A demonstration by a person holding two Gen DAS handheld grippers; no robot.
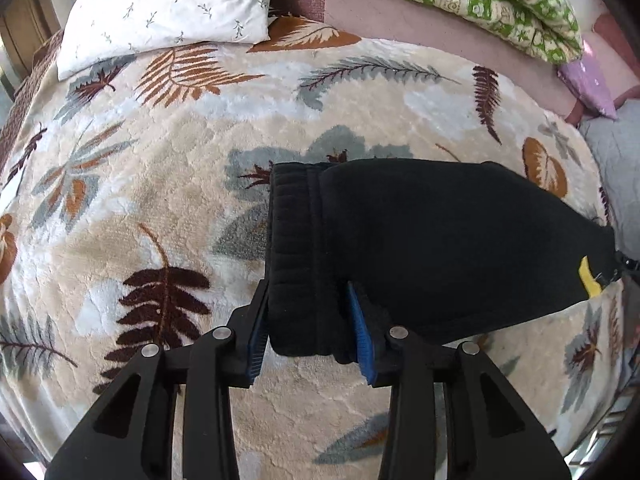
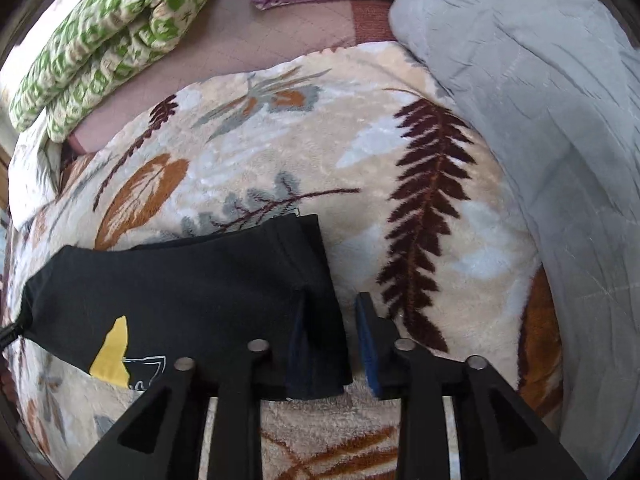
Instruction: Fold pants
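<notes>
The black pants (image 1: 440, 240) lie folded into a short, flat bundle on the leaf-patterned blanket (image 1: 160, 184) that covers the bed, with the ribbed waistband (image 1: 292, 248) at one end and a yellow patch (image 2: 114, 354) near the other. Your left gripper (image 1: 308, 320) has the waistband corner between its blue pads; the thick roll of cloth fills the gap and both pads sit against it, so read it as clamped on the waistband. Your right gripper (image 2: 332, 344) is less sure: the hem end (image 2: 316, 336) drapes over the inner pad and hides it, while the outer pad stands clear of the cloth with blanket showing in between, so the jaws are apart and not pinching.

Before you lift or fold again, close the right gripper fully on all layers of the hem, not just the top one, otherwise that end will slip and the fold will skew. Keep both grips at matching corners on the near edge so the cloth stays taut and level between them. Move the two hands together and low over the bed, and watch that the plush blanket does not get caught in the pads. The white pillow (image 1: 160, 12), green quilt (image 2: 100, 40) and grey cover (image 2: 540, 120) lie well apart.
</notes>
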